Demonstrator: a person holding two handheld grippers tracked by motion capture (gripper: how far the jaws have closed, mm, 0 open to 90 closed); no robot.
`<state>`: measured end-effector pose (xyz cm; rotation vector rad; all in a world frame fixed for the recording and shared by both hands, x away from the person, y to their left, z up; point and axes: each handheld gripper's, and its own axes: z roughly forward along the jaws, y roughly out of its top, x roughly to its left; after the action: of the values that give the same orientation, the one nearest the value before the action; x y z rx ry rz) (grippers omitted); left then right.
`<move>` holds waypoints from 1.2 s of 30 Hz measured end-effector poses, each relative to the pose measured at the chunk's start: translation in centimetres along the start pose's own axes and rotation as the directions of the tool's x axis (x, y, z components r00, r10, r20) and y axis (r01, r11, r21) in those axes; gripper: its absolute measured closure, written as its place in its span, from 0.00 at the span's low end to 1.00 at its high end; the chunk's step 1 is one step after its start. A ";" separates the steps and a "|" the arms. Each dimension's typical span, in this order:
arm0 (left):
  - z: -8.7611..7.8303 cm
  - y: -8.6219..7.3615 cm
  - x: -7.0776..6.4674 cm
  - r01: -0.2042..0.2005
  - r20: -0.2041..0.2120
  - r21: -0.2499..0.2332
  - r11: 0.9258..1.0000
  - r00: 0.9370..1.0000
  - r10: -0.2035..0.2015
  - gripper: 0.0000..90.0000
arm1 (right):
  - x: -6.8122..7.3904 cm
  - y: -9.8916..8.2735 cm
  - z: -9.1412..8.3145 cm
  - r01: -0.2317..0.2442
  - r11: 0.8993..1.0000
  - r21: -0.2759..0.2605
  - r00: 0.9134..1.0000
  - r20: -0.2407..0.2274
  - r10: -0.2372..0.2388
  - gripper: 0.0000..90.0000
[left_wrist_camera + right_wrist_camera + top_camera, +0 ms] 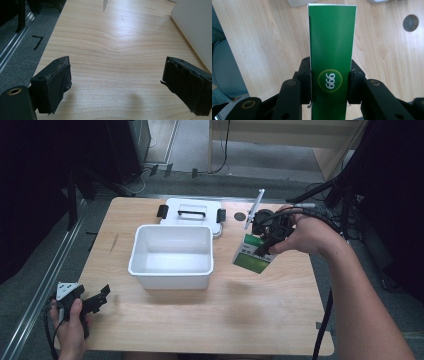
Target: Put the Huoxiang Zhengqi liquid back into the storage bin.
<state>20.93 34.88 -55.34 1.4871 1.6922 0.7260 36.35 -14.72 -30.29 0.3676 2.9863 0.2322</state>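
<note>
One green carton, one white bin and one white lid behind the bin. My right tool pinches the carton just right of the bin, lifted off the tabletop, its long axis tilted, bottom end leaning toward the bin. My left tool rests spread near the bin's front-left corner.

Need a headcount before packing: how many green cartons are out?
1. The green carton hangs tilted above the table, clamped in the right gripper, right of the white bin.

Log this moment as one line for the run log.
right gripper: shut on green carton, lifted beside white bin | left gripper: open over table | lid: behind bin
</note>
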 end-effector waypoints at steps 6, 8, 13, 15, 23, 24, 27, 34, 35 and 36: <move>0.0 0.0 0.0 0.002 0.006 -0.007 1.000 1.000 -0.002 0.10 | -0.2 1.9 -1.5 0.036 0.999 0.002 0.999 0.001 -0.036 0.72; 0.0 0.0 0.0 0.001 0.005 -0.005 1.000 1.000 -0.001 0.10 | -0.2 2.2 -1.7 0.041 0.999 0.000 0.999 0.002 -0.041 0.72; 0.0 0.0 0.0 0.001 0.006 -0.003 1.000 1.000 -0.001 0.10 | -0.3 4.1 -2.6 0.066 0.998 0.002 0.998 -0.001 -0.066 0.72; 0.0 0.0 0.0 0.001 0.006 -0.003 1.000 1.000 -0.001 0.10 | -0.3 4.4 -2.7 0.066 0.998 0.003 0.998 -0.002 -0.066 0.72; 0.0 0.0 0.0 0.002 0.006 -0.002 1.000 1.000 -0.002 0.10 | 0.2 7.3 -3.5 0.093 0.996 0.013 0.996 -0.009 -0.093 0.72; 0.0 0.0 0.0 0.000 0.006 -0.002 1.000 1.000 0.000 0.10 | 0.2 7.6 -3.6 0.094 0.995 0.015 0.995 -0.010 -0.094 0.72; 0.0 0.0 0.0 -0.002 0.007 -0.001 1.000 1.000 0.002 0.10 | 0.3 8.1 -3.6 0.105 0.994 0.019 0.994 -0.009 -0.104 0.72; 0.1 0.0 0.0 0.008 0.007 0.000 1.000 1.000 -0.008 0.10 | 0.9 10.4 -3.9 0.133 0.991 0.016 0.991 -0.008 -0.133 0.72; 0.1 0.0 0.0 0.008 0.007 0.000 1.000 1.000 -0.008 0.10 | 0.9 10.4 -3.9 0.133 0.991 0.016 0.991 -0.008 -0.133 0.72; 0.1 0.0 0.0 0.010 0.005 0.000 1.000 1.000 -0.010 0.10 | 1.1 11.0 -4.0 0.149 0.989 0.011 0.989 0.001 -0.149 0.72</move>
<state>20.99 34.92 -55.35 1.4786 1.6942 0.7164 37.30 -4.46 -24.66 0.1435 2.9964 0.2001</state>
